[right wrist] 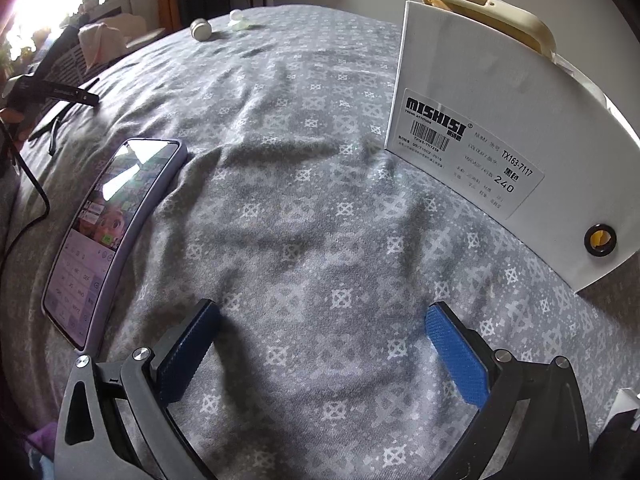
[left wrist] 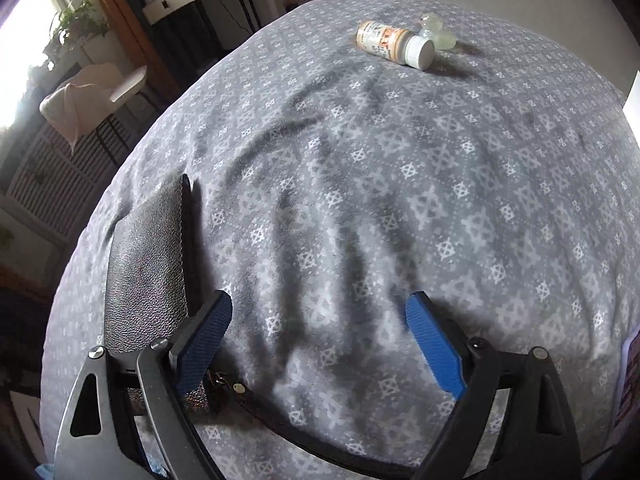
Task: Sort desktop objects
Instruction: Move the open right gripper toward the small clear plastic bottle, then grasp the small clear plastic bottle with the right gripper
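Grey patterned cloth [left wrist: 360,200] below; left hand-held gripper [left wrist: 320,320], right hand-held gripper [right wrist: 320,328] angled down, wide open, empty.

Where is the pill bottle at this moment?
In the left wrist view the pill bottle lies on its side at the far end of the tablecloth, beside a clear glass piece.
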